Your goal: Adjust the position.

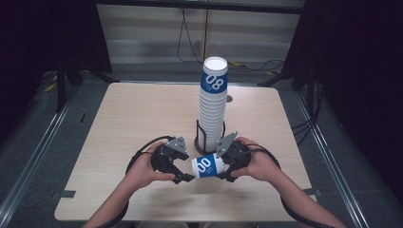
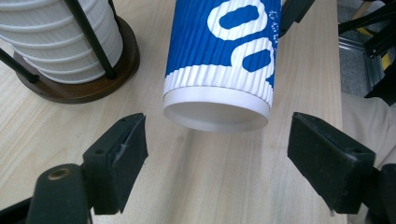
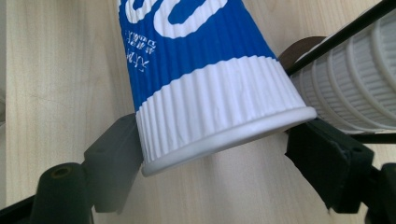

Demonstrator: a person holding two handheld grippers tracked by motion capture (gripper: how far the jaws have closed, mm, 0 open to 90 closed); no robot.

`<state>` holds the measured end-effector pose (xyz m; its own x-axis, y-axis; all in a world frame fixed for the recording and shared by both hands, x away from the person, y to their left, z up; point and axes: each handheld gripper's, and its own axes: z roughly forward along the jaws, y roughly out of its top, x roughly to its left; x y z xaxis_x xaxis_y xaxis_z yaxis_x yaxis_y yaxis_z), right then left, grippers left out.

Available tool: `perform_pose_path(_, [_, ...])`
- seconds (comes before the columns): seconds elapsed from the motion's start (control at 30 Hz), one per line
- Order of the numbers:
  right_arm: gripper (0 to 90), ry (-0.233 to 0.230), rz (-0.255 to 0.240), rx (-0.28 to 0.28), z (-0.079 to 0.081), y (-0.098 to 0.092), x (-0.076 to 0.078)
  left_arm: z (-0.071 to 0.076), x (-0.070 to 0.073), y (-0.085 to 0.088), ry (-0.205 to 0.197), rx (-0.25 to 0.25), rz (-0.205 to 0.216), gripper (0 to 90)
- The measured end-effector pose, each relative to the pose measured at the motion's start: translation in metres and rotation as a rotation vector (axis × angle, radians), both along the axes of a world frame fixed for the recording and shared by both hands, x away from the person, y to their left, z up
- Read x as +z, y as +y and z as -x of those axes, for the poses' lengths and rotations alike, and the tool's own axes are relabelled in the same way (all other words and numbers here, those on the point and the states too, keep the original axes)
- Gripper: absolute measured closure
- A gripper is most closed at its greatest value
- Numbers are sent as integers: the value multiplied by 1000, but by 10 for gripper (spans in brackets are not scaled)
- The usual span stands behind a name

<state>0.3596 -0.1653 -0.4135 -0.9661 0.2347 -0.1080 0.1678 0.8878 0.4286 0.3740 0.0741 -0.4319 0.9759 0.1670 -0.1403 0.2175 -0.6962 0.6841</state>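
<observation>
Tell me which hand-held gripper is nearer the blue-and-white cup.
Right. The right hand-held gripper grips the cup at its rim end; the left hand-held gripper is open just short of its base.

The cup (image 2: 219, 60) is ribbed paper, blue and white, with a smooth rolled rim. The table (image 1: 142, 123) is pale matt wood grain. At two o'clock, the stack's (image 1: 212, 111) base (image 2: 93, 86) is dark, smooth wood.

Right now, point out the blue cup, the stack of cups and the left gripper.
blue cup (image 1: 206, 166), high view, on its blue printed side.
stack of cups (image 1: 212, 108), high view, on the white ribbed middle of the stack.
left gripper (image 2: 217, 151), left gripper view, midway between its fingertips.
</observation>
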Motion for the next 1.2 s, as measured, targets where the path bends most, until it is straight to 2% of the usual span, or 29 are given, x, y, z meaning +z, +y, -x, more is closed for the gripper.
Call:
perform_pose_path(0.07, [194, -1, 3, 8, 0, 0, 0, 0, 0, -1, 0, 0, 2, 199])
perform_pose_path(0.2, [194, -8, 13, 21, -1, 1, 0, 1, 1, -3, -9, -14, -24, 198])
perform_pose_path(0.27, [194, -11, 21, 23, 0, 2, 1, 2, 0, -5, -10, -11, -17, 198])
perform_pose_path(0.3, [194, -14, 18, 23, 0, 2, 0, 2, 0, -6, -13, -17, -31, 199])
perform_pose_path(0.5, [194, -7, 39, 19, 1, 3, 1, 4, 2, -10, -19, -5, -55, 199])
perform_pose_path(0.63, [194, -11, 43, 23, 0, 6, 1, 6, 3, -14, -38, -18, -89, 201])
perform_pose_path(0.77, [194, -8, 43, 45, 0, 9, 0, 7, 2, -17, -47, -25, -115, 204])
perform_pose_path(0.8, [194, -6, 44, 37, 0, 10, 0, 8, 2, -17, -44, -22, -117, 204])
perform_pose_path(0.97, [193, -6, 57, 62, -1, 14, 0, 7, 2, -19, -49, -31, -134, 206])
perform_pose_path(1.03, [192, -1, 58, 50, 0, 15, 0, 7, 2, -20, -48, -30, -138, 213])
perform_pose_path(1.2, [191, -7, 62, 76, -1, 19, 3, 7, 2, -23, -49, -33, -163, 222])
